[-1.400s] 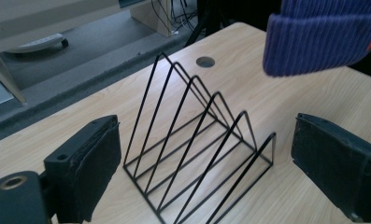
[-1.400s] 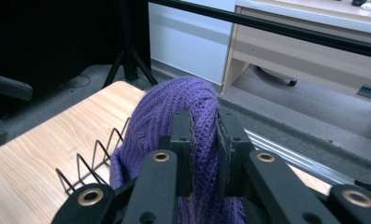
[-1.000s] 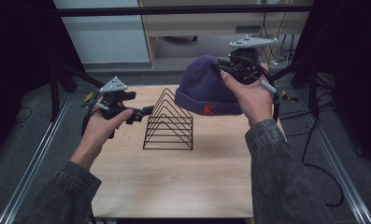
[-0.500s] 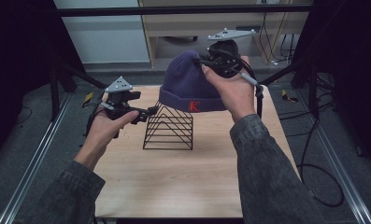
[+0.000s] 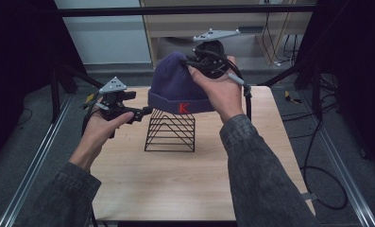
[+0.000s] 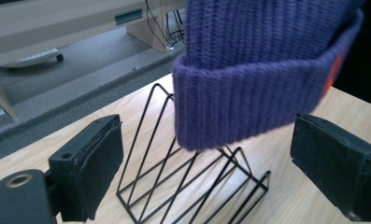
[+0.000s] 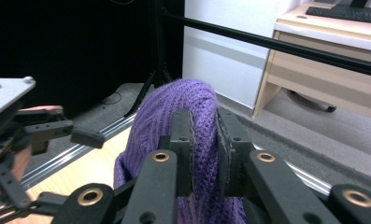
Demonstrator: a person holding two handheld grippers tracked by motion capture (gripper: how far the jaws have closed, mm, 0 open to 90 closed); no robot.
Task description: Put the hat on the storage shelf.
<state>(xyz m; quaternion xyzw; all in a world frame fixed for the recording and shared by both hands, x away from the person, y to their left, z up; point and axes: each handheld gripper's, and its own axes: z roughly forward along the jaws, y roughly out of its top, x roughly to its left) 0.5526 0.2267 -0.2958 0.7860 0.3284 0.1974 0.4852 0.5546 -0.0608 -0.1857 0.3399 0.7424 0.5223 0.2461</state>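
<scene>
Left gripper (image 5: 145, 111): held in the person's left hand over the left part of the table, level, its tips pointing toward the wire rack. In the left gripper view its two black jaws stand wide apart with nothing between the pads; the rack and the hat's cuff lie beyond them.

Table (image 5: 128, 184): light wooden top, with the rack on its far middle part and the near half bare.

Wire rack (image 5: 170, 135): black, made of triangular frames set in a row, standing upright on the table, closer to the far edge than to the near one. Its left end is just beside the left gripper's tips; whether they touch cannot be told from the high view. In the left gripper view (image 6: 188, 182) the frames rise to peaks under the hat.

Purple knit hat (image 5: 175, 85): ribbed beanie with a folded cuff and a red letter K on the cuff, hanging in the air directly over the rack's peaks. In the high view the cuff's lower edge sits right at the top of the rack; in the left gripper view (image 6: 258, 79) the cuff hangs just above the frames.

Right gripper (image 5: 197, 64): raised over the far middle of the table in the person's right hand. In the right gripper view (image 7: 204, 140) its jaws are clamped tight on a fold of the hat's crown.
</scene>
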